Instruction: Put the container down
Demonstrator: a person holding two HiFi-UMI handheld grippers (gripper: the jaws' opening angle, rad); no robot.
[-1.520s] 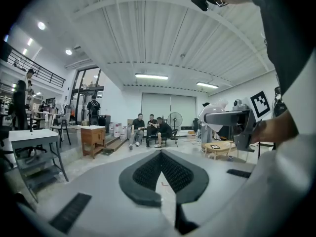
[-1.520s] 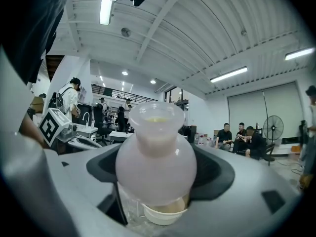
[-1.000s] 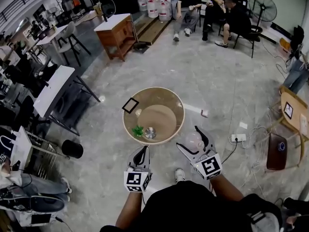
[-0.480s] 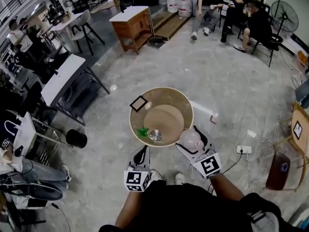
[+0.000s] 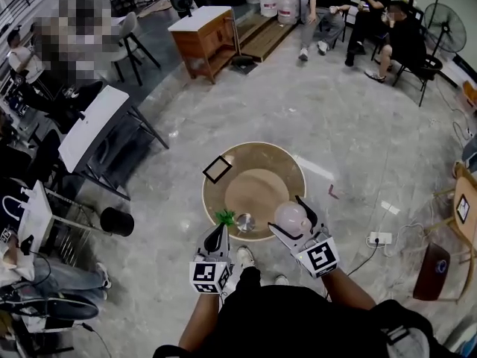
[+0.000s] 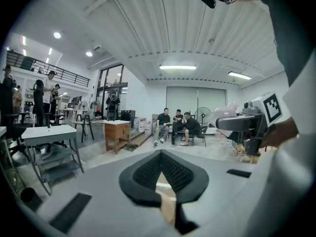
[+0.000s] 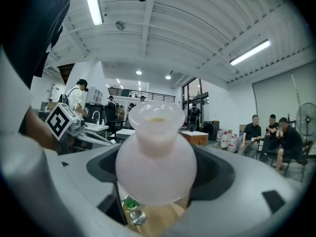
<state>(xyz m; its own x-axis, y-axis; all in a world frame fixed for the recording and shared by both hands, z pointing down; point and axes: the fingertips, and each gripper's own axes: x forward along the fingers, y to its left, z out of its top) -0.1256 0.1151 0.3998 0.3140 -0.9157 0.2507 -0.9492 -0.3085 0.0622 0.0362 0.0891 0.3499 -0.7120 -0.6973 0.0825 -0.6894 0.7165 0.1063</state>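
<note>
The container (image 5: 291,215) is a pale pink, round-bellied vase with a wide neck. My right gripper (image 5: 287,219) is shut on it and holds it upright above the near right rim of the round tan table (image 5: 257,160). The right gripper view shows the container (image 7: 155,154) filling the space between the jaws. My left gripper (image 5: 218,233) is shut with nothing in it and hovers at the table's near left edge. In the left gripper view its jaws (image 6: 161,157) meet in a point, with the right gripper (image 6: 245,124) seen at the right.
On the table lie a small green plant sprig (image 5: 224,216), a small metal disc (image 5: 245,221) and a black square frame (image 5: 218,169). White desks (image 5: 92,127) stand to the left. Beyond the table are a wooden cabinet (image 5: 203,33) and seated people (image 5: 361,15). A power strip (image 5: 380,238) lies on the floor at right.
My right gripper has carried the container forward and left, from beside the table to above its near right rim. My left gripper has come up to the table's near edge.
</note>
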